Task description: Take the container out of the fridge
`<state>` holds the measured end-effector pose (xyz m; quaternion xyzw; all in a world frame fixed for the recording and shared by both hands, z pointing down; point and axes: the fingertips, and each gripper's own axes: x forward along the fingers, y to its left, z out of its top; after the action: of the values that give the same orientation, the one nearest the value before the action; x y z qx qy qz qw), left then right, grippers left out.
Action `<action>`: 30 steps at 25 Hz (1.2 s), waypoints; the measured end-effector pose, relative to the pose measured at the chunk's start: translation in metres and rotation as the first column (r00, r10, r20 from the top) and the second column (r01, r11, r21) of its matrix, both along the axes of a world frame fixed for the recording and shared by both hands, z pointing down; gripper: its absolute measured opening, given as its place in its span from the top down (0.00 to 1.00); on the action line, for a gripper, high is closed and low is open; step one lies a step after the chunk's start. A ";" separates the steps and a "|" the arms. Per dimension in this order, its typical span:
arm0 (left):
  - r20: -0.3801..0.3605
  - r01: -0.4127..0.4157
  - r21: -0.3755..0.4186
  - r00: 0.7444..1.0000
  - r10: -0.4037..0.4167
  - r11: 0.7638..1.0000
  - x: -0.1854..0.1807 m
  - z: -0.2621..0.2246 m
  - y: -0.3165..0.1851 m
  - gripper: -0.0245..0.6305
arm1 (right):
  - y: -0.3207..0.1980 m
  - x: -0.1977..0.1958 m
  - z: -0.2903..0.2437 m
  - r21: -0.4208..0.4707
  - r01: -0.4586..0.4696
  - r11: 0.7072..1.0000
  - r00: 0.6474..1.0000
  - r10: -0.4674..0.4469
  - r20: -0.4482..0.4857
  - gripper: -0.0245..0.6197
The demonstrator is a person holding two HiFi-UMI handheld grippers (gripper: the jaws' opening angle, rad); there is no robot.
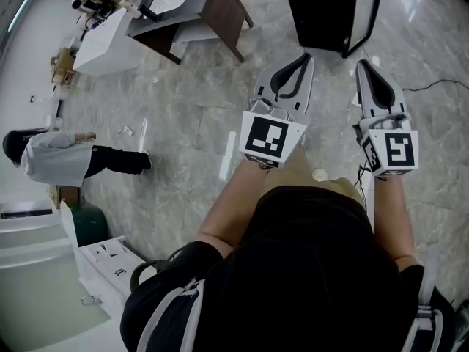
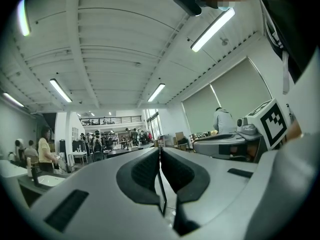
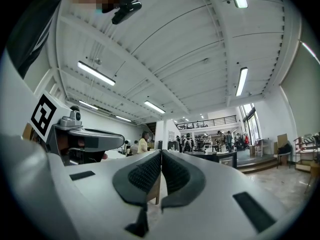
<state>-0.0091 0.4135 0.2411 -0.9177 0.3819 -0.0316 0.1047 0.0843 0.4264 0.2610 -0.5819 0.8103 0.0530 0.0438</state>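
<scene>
Both pairs of jaws pressed together, nothing between them: left gripper (image 1: pixel 306 57) and right gripper (image 1: pixel 363 66) side by side above the floor. Dark fridge (image 1: pixel 319 13) just beyond, far side; container not visible. Risk: reaching in with jaws closed would shove it; right gripper may clip the door (image 1: pixel 368 17).

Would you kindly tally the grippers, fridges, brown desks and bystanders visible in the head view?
grippers: 2, the left gripper and the right gripper, each with its jaws together and nothing between them
fridge: 1
brown desk: 1
bystander: 1
total: 5
</scene>
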 end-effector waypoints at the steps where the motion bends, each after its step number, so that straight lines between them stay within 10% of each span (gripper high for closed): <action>1: -0.002 0.000 0.000 1.000 0.000 1.000 0.000 0.000 0.000 0.93 | 0.000 0.000 0.000 0.001 0.001 1.000 1.000 -0.001 -0.002 0.90; 17: -0.014 -0.009 0.025 1.000 0.009 1.000 0.010 0.011 -0.108 0.93 | -0.104 -0.002 0.016 0.009 0.015 1.000 0.999 -0.015 -0.043 0.90; 30: 0.012 -0.071 0.067 0.997 0.071 0.995 -0.006 0.020 -0.329 0.93 | -0.315 -0.025 0.028 -0.009 -0.036 0.999 0.993 0.035 -0.116 0.90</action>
<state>-0.0149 0.0840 0.2615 -0.9265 0.3494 -0.0195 0.1386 0.0598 0.1115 0.2895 -0.5923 0.8014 0.0832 -0.0074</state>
